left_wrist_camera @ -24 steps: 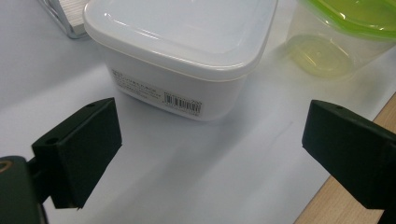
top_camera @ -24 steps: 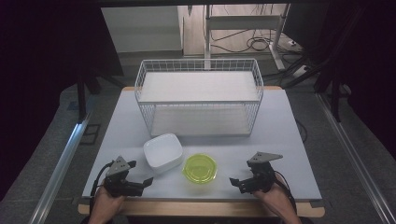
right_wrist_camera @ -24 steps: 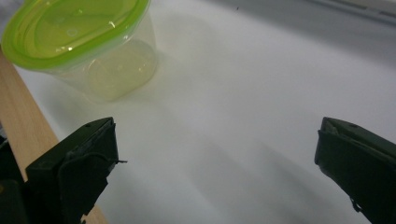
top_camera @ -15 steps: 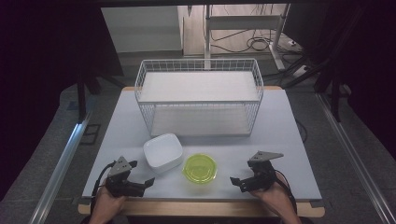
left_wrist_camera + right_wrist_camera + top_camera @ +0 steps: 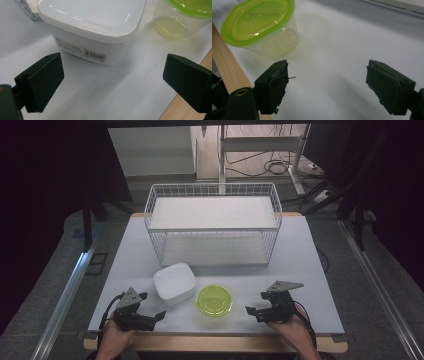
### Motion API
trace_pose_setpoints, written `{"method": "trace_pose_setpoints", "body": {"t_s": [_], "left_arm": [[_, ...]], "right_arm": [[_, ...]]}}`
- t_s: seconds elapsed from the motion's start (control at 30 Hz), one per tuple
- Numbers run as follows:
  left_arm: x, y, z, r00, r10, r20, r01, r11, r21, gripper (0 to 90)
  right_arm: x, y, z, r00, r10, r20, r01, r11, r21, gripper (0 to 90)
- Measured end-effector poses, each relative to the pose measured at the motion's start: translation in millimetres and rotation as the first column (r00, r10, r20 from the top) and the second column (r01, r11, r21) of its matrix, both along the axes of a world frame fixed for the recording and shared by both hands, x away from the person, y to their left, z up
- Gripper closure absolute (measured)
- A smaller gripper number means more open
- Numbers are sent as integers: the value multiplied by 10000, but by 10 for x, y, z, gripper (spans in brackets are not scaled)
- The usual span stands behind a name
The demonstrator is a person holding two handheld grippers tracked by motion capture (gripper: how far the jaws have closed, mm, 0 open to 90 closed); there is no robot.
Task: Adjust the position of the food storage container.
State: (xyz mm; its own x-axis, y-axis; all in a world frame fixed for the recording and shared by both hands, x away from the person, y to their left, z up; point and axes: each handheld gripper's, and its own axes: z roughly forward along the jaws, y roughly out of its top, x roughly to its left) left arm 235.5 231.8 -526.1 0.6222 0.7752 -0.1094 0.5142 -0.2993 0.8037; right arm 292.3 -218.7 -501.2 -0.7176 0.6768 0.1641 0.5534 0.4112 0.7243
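Left hand-held gripper [image 5: 150, 316] is being held wide open over the worktop [image 5: 310, 265], nothing gripped; right hand-held gripper [image 5: 252, 312] is likewise being held open and empty. Wire basket [image 5: 214, 227] is being kept at the worktop's far middle. White lidded container [image 5: 174, 283] is being faced by the left jaws, near but apart. Green-lidded clear tub [image 5: 214, 300] is being seen just beside it, between both grippers, well clear of the right jaws.

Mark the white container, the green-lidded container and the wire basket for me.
white container [image 5: 174, 283], high view, middle of its lid.
green-lidded container [image 5: 214, 299], high view, centre of its lid.
wire basket [image 5: 214, 230], high view, front top rim.
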Motion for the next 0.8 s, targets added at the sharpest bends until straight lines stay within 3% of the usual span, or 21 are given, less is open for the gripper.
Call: {"method": "trace_pose_setpoints", "body": {"t_s": [0.47, 0.8], "left_arm": [[10, 6, -18, 9999, 25, 114, -25, 10000, 19, 31], [14, 8, -26, 9997, 6, 225, -6, 10000, 17, 29]], "right_arm": [[3, 89, 67, 9997, 170, 168, -169, 9998, -77, 306], [41, 210, 153, 9974, 662, 292, -658, 9977, -139, 535]]}}
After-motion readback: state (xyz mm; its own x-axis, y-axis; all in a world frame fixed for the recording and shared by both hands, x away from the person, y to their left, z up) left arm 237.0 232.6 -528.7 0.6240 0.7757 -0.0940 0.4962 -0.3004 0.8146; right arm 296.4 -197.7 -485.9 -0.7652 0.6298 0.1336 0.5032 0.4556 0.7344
